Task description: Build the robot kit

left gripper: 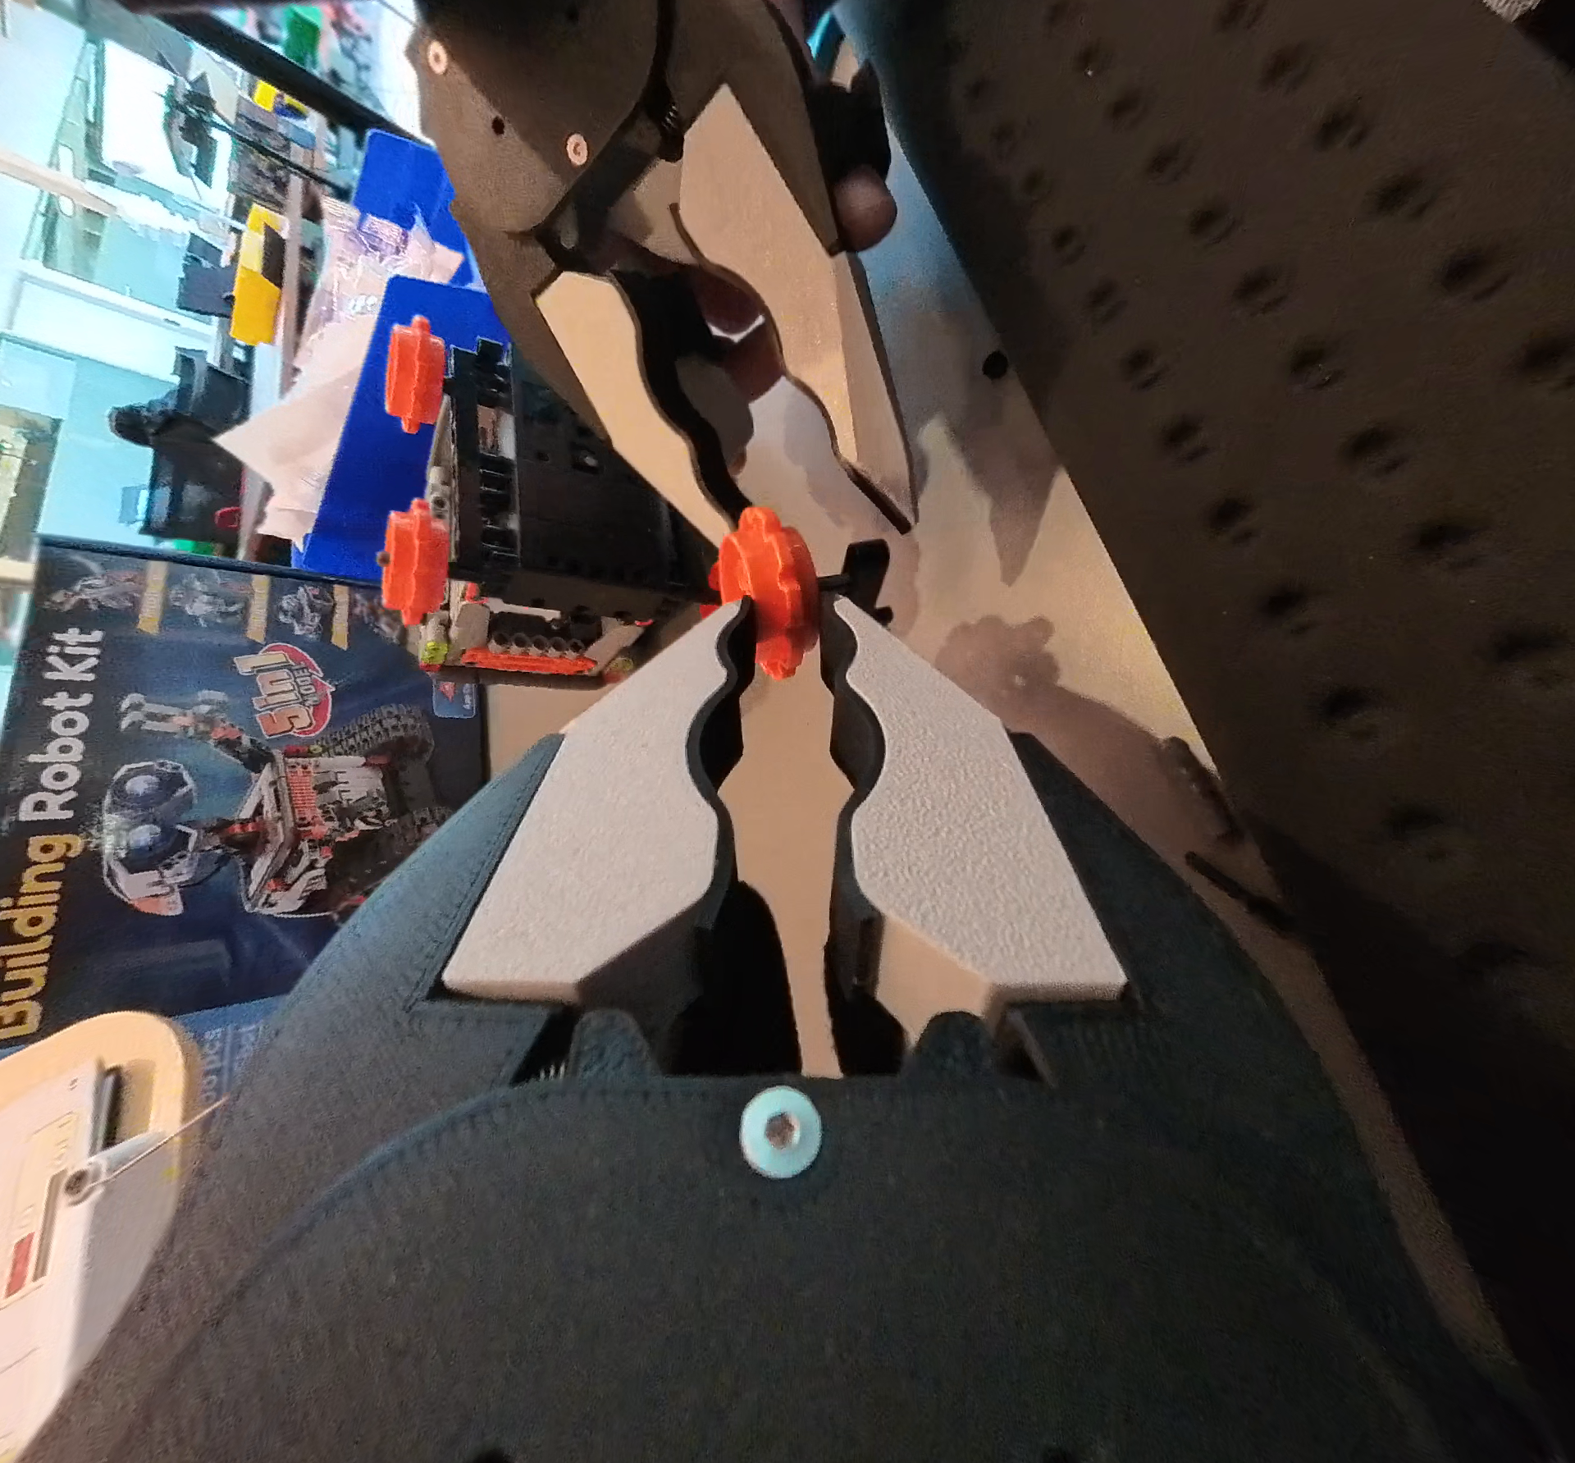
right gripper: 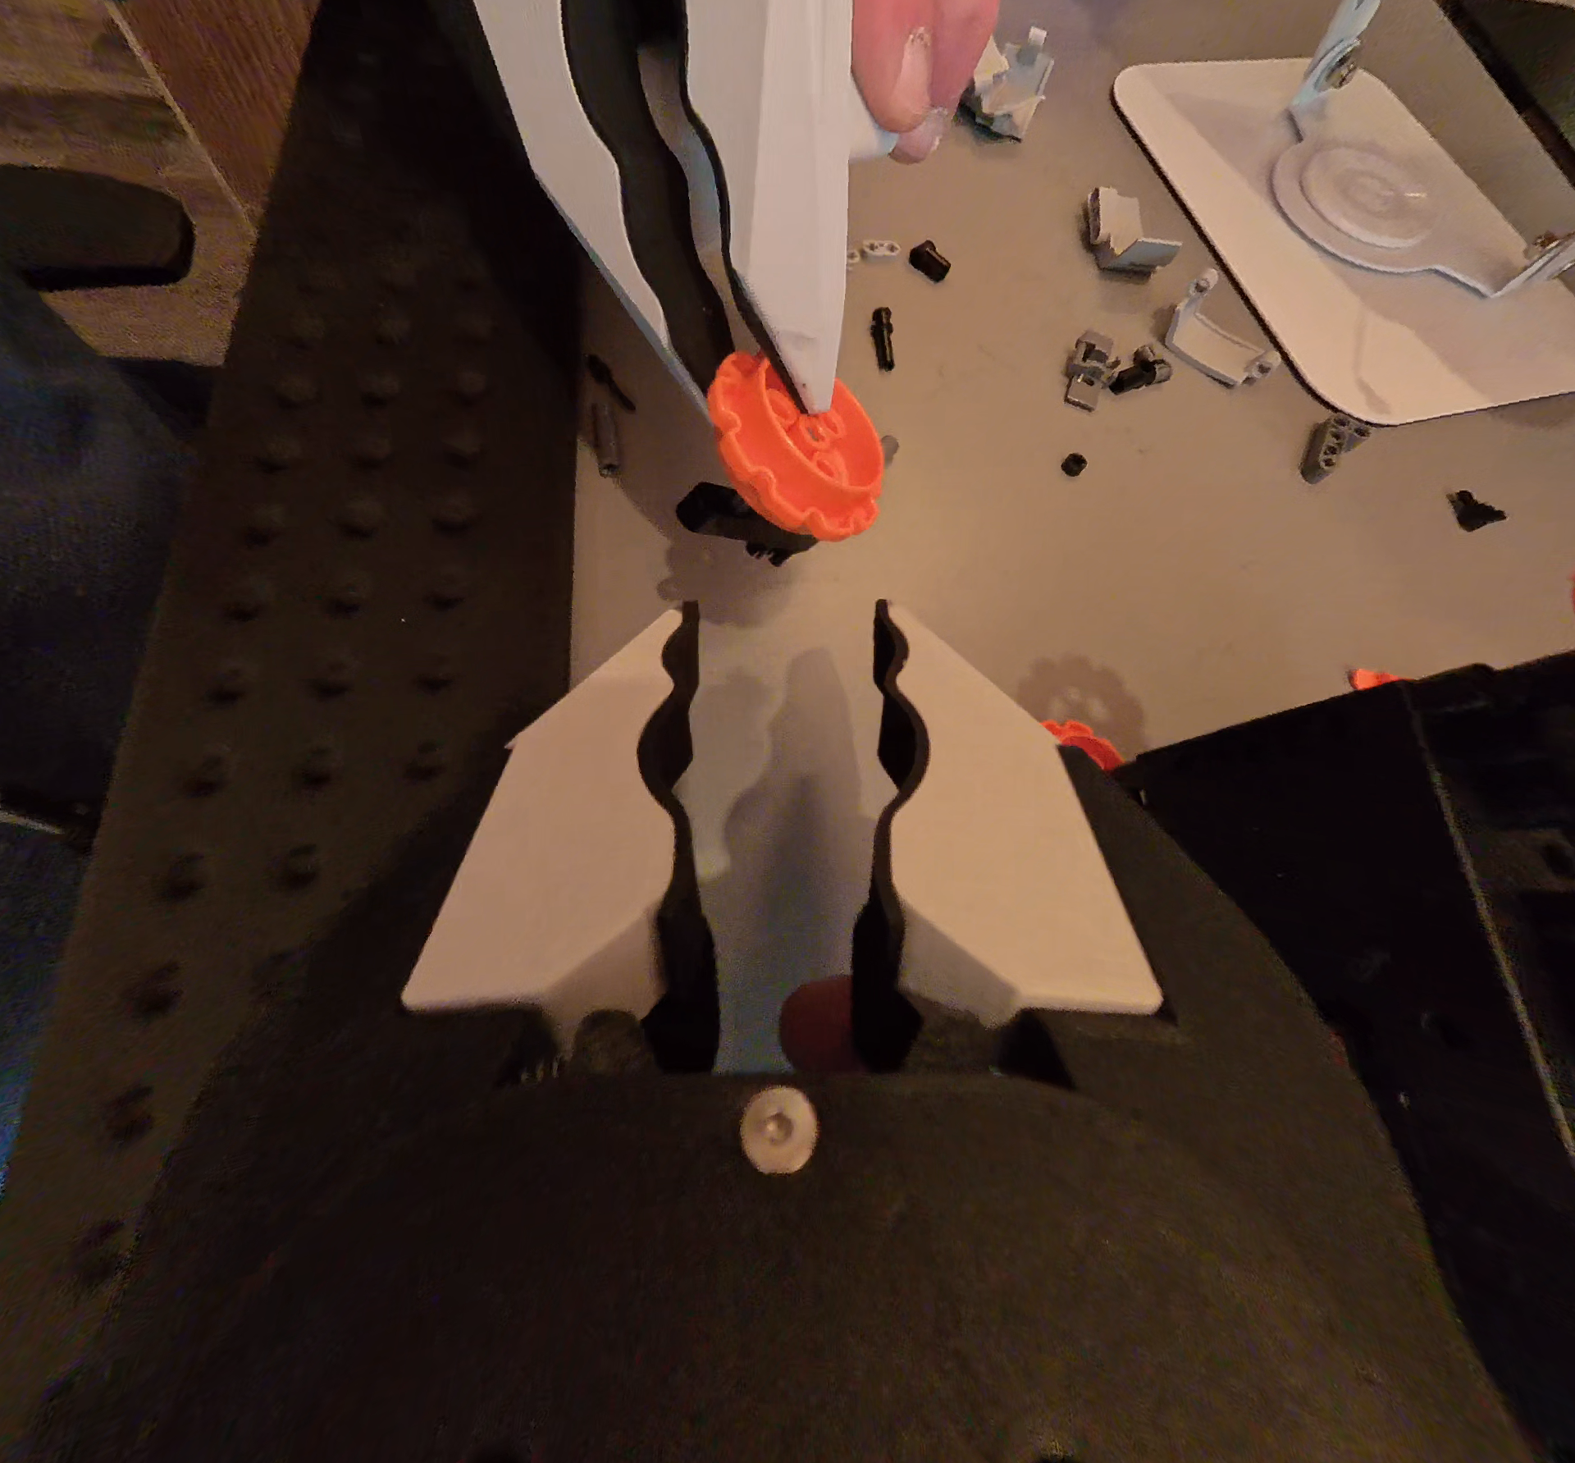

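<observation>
My left gripper (left gripper: 788, 612) is shut on an orange toothed wheel (left gripper: 767, 595), pinching it at the fingertips just above the grey table. A short black axle piece (left gripper: 861, 570) sticks out of the wheel's side. In the right wrist view the left gripper (right gripper: 767, 399) comes down from the top with the wheel (right gripper: 797, 459), and the black piece (right gripper: 733, 523) sits under it. My right gripper (right gripper: 784, 612) is open and empty, its tips a short way from the wheel. It also shows in the left wrist view (left gripper: 818, 501), just above the wheel.
A black model vehicle (left gripper: 528, 501) with two orange wheels stands behind, next to blue bins (left gripper: 400, 399) and a kit box (left gripper: 170, 783). A black studded mat (right gripper: 358, 484) lies alongside. Small loose parts (right gripper: 1108, 373) and a white stand base (right gripper: 1364, 229) are on the table. A person's fingers (right gripper: 912, 15) grip the left tool. Some 4 cm of space lies between my two pairs of fingers. The white stand base (right gripper: 1364, 229) is about 35 cm from both grippers' fingertips.
</observation>
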`<state>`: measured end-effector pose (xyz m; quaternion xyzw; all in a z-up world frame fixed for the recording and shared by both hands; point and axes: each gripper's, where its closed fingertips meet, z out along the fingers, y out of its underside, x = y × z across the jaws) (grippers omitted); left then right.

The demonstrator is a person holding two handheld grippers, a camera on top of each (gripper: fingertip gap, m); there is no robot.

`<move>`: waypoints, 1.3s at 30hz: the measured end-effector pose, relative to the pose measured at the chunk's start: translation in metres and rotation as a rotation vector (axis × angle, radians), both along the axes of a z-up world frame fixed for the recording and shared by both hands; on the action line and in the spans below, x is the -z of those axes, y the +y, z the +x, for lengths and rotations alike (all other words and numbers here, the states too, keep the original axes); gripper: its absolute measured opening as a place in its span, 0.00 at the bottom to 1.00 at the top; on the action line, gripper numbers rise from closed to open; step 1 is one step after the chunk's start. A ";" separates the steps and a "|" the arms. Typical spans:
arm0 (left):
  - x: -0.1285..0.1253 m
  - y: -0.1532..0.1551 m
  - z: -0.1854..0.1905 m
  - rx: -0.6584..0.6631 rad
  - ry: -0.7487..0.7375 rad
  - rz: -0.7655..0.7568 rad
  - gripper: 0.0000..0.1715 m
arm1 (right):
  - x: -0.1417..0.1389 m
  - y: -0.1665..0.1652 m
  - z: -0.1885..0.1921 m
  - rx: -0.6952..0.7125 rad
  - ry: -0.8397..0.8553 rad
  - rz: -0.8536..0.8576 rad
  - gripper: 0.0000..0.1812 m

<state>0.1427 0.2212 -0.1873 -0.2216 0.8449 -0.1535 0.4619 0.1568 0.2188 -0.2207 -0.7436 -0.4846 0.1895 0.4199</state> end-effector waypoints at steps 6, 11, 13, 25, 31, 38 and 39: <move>-0.023 0.004 0.010 0.007 -0.065 -0.138 0.08 | -0.016 -0.001 0.000 -0.014 0.098 0.007 0.24; -0.035 0.004 0.011 0.037 -0.093 -0.331 0.08 | -0.025 0.004 -0.001 0.001 0.163 0.013 0.28; -0.037 0.003 0.011 0.046 -0.099 -0.377 0.08 | -0.029 0.005 -0.004 -0.004 0.189 0.018 0.32; -0.053 0.009 0.005 0.085 -0.131 -0.531 0.08 | -0.051 -0.005 -0.009 -0.089 0.372 -0.041 0.06; -0.054 0.012 0.001 0.086 -0.126 -0.540 0.08 | -0.055 -0.009 -0.011 -0.107 0.418 -0.086 0.10; -0.055 0.012 0.001 0.084 -0.131 -0.530 0.08 | -0.059 -0.005 -0.004 -0.083 0.432 -0.054 0.07; -0.055 0.012 0.001 0.084 -0.131 -0.529 0.08 | -0.058 -0.004 -0.002 -0.075 0.421 -0.050 0.10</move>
